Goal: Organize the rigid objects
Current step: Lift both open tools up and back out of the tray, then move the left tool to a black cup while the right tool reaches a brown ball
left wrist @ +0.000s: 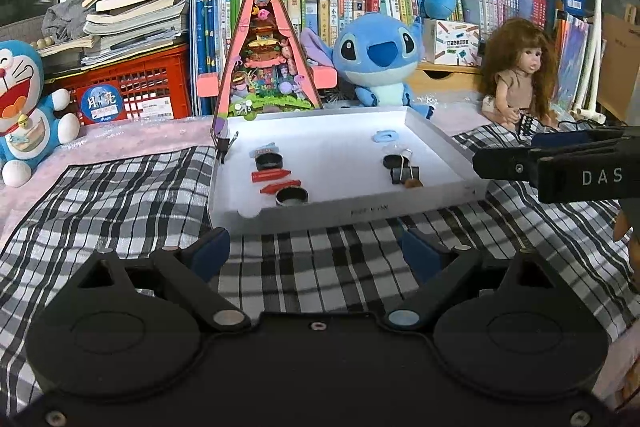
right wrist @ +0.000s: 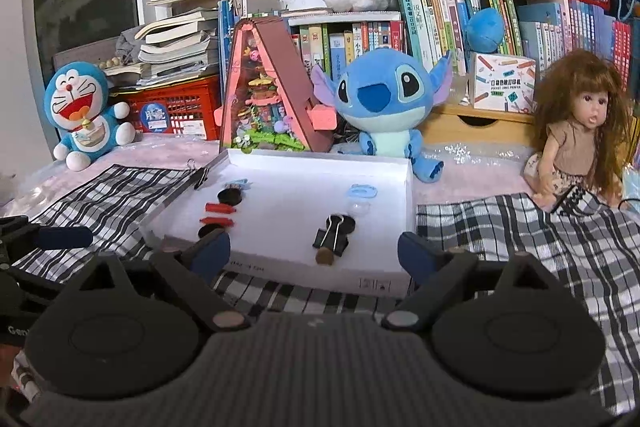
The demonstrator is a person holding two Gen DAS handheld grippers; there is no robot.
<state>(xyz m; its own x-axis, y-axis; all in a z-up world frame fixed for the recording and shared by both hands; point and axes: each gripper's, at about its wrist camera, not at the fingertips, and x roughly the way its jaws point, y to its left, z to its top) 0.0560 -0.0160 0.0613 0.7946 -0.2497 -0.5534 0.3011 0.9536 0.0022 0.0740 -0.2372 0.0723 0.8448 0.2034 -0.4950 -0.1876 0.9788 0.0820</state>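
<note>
Nearest, the left gripper (left wrist: 314, 251) holds its blue-padded fingers (left wrist: 212, 251) spread wide with nothing between them, above a checked cloth (left wrist: 120, 195). The right gripper (right wrist: 314, 253) is likewise wide apart and empty. Just beyond both lies a shallow white tray (left wrist: 440, 135), clear of the fingers. Inside the tray, on its left side, sit a round black cap (left wrist: 292, 195), two red pieces (left wrist: 270, 175) and another black cap (left wrist: 269, 160) in a row. On its right side lie a black binder clip (right wrist: 331, 237), a brown coin-like disc (right wrist: 325, 258) and a pale blue ring (right wrist: 363, 191). Behind the tray stand a triangular toy house (left wrist: 266, 51), a blue plush (left wrist: 376, 55) and a doll (left wrist: 520, 67).
</note>
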